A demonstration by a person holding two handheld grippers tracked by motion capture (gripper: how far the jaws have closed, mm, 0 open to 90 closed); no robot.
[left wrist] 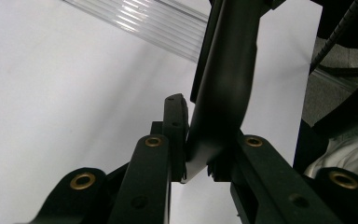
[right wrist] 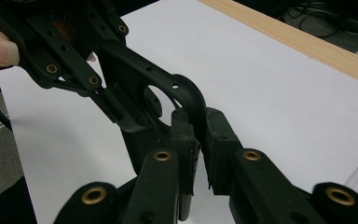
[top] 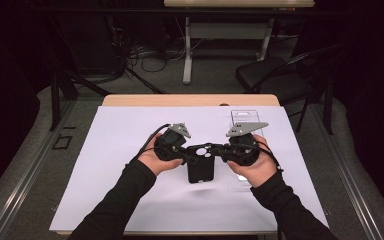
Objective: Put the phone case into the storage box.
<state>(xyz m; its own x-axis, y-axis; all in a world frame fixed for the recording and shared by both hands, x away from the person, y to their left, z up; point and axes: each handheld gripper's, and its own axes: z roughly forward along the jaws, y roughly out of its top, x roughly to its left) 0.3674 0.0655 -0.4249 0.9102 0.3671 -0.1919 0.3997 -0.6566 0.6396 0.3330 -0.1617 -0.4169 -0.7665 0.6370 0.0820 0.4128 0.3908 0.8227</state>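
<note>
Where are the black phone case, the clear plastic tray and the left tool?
black phone case point(top: 200, 167), high view, its back panel.
clear plastic tray point(top: 244, 116), high view, its far end.
left tool point(left wrist: 186, 161), left gripper view, between its fingertips.

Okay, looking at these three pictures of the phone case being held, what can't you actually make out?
- Black phone case, high view: its top edge is covered by the left tool and right tool.
- Clear plastic piece, high view: its near part is hidden behind the right tool and hand, so its full shape is unclear.
- Left gripper view: the case is cut off by the top edge.
- Right gripper view: the case's lower part is hidden behind the jaws.
</note>
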